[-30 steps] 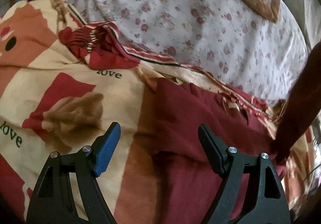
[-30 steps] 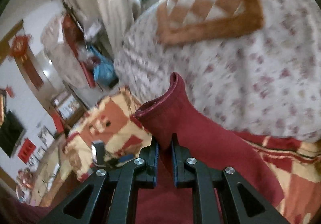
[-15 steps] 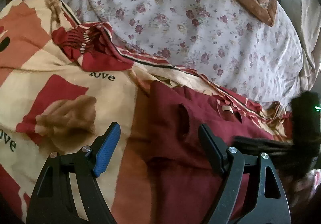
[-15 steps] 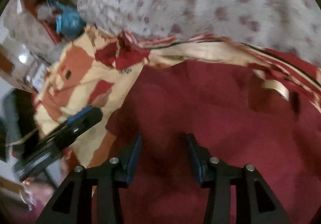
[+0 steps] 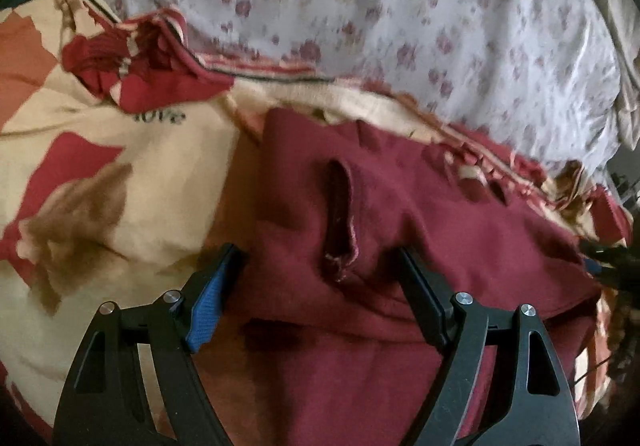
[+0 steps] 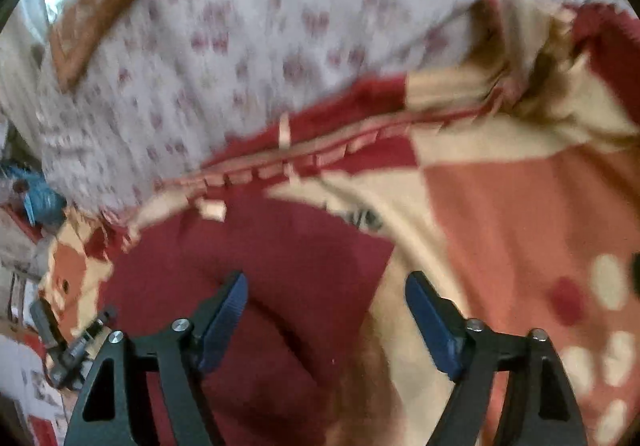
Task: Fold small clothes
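Largest, at the back: a white quilt (image 5: 400, 18) printed with small reddish flowers, carrying a brown-bordered patchwork panel (image 6: 100, 2) at its far edge. In front of it, a blanket (image 5: 120, 150) in cream, orange and red blocks, spread across the bed, bunched into a red ridge near the quilt. Printed on the blanket in dark letters, one word, blurred, likely "love" (image 5: 160, 117). More dark print on it in the right wrist view, too smeared to read.

On the blanket, a dark red garment (image 5: 420, 214), lying mostly flat, with a fold across its near part and a long slit-like opening with a pale frayed edge (image 5: 340, 222) standing up in the middle. Far edge of the garment just short of the quilt.

Left gripper (image 5: 316, 286): jaws spread wide, nothing held, hovering over the near left part of the garment, blue pad on the left finger. Right gripper (image 6: 326, 310): jaws likewise wide apart, empty, above the garment's right edge where red cloth meets cream blanket. Blue pads on both fingers there.
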A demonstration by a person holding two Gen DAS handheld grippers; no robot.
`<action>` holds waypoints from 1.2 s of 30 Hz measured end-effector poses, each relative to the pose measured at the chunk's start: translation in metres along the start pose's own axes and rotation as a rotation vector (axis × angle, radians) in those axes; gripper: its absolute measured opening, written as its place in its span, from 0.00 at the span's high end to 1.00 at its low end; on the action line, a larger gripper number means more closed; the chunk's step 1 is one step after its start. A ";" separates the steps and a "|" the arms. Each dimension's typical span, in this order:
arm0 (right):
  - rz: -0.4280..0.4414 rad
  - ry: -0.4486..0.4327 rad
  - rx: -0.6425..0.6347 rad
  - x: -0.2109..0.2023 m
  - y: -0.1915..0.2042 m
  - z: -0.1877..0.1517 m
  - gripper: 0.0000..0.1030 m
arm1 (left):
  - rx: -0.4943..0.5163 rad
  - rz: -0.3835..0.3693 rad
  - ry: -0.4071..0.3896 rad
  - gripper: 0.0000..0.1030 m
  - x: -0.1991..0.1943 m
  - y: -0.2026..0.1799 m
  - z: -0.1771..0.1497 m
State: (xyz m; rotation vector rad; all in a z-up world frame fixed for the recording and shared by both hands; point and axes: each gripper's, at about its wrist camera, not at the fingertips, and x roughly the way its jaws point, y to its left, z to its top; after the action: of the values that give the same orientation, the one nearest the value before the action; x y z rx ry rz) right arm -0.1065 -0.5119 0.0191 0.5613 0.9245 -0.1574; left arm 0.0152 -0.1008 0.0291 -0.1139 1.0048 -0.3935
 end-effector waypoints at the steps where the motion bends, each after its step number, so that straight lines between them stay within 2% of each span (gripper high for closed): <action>1: -0.002 0.029 0.010 0.016 0.000 0.001 0.62 | 0.008 0.006 0.001 0.22 0.002 -0.001 -0.001; 2: -0.011 0.028 0.020 0.024 0.001 0.001 0.70 | 0.015 0.009 -0.003 0.22 0.001 -0.002 -0.002; 3: -0.015 -0.001 0.021 0.022 0.000 0.005 0.82 | 0.019 0.009 -0.004 0.22 0.000 -0.002 -0.002; 4: -0.018 -0.033 0.002 0.014 0.002 0.009 0.87 | 0.024 0.006 -0.003 0.22 0.000 -0.003 -0.002; 6: -0.060 -0.131 -0.054 -0.005 0.007 0.015 0.88 | 0.037 0.012 0.001 0.22 0.003 -0.006 -0.003; 7: -0.099 -0.149 -0.076 -0.008 0.007 0.016 0.89 | 0.043 0.018 0.001 0.20 0.005 -0.008 -0.003; 9: -0.237 -0.099 -0.107 0.009 0.000 0.018 0.94 | 0.062 0.031 0.002 0.19 0.007 -0.011 -0.004; 10: -0.244 -0.049 -0.095 0.017 -0.007 0.017 0.94 | 0.065 0.032 -0.001 0.19 0.006 -0.011 -0.004; 11: -0.224 -0.032 -0.068 0.017 -0.011 0.015 0.94 | 0.064 0.028 -0.001 0.19 0.006 -0.011 -0.004; 13: -0.148 -0.078 -0.004 -0.007 -0.014 0.009 0.94 | 0.055 0.019 0.002 0.19 0.005 -0.008 -0.004; 17: -0.052 -0.137 -0.106 -0.048 0.019 -0.017 0.94 | 0.059 0.027 -0.001 0.19 0.006 -0.010 -0.004; 20: -0.028 -0.024 -0.209 -0.040 0.044 -0.057 0.94 | 0.053 0.022 -0.002 0.19 0.005 -0.010 -0.005; 22: -0.056 0.048 -0.240 -0.029 0.043 -0.086 0.94 | 0.051 0.019 -0.003 0.19 0.005 -0.009 -0.006; 23: -0.063 0.065 -0.257 -0.027 0.041 -0.097 0.94 | 0.051 0.018 -0.003 0.19 0.005 -0.010 -0.006; 24: -0.051 0.039 -0.271 -0.032 0.041 -0.104 0.94 | 0.050 0.018 -0.004 0.19 0.005 -0.010 -0.006; 26: -0.042 0.039 -0.255 -0.044 0.038 -0.103 0.94 | 0.050 0.019 -0.005 0.18 0.005 -0.009 -0.006; 27: -0.028 0.029 -0.232 -0.050 0.036 -0.099 0.90 | 0.050 0.020 -0.005 0.18 0.005 -0.009 -0.006; 28: -0.013 0.005 -0.209 -0.055 0.034 -0.095 0.71 | 0.050 0.019 -0.004 0.18 0.005 -0.009 -0.006; 29: -0.008 -0.028 -0.178 -0.058 0.031 -0.087 0.56 | 0.051 0.020 -0.004 0.18 0.005 -0.009 -0.006; 30: -0.011 -0.065 -0.143 -0.060 0.027 -0.079 0.34 | 0.051 0.019 -0.005 0.18 0.005 -0.009 -0.006; 32: 0.000 -0.089 -0.081 -0.048 0.018 -0.060 0.32 | 0.051 0.018 -0.004 0.18 0.005 -0.009 -0.006; 34: 0.028 -0.038 -0.011 -0.019 0.006 -0.043 0.32 | 0.051 0.019 -0.003 0.18 0.005 -0.009 -0.006; 35: 0.030 -0.015 0.011 -0.005 0.004 -0.039 0.36 | 0.051 0.019 -0.004 0.18 0.005 -0.009 -0.006; 36: 0.026 0.019 0.030 0.011 0.002 -0.036 0.53 | 0.051 0.018 -0.005 0.18 0.005 -0.009 -0.006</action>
State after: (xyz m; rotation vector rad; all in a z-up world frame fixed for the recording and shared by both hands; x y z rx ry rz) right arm -0.1251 -0.4907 -0.0057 0.6035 0.9339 -0.1427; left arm 0.0097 -0.1104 0.0245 -0.0595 0.9897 -0.4021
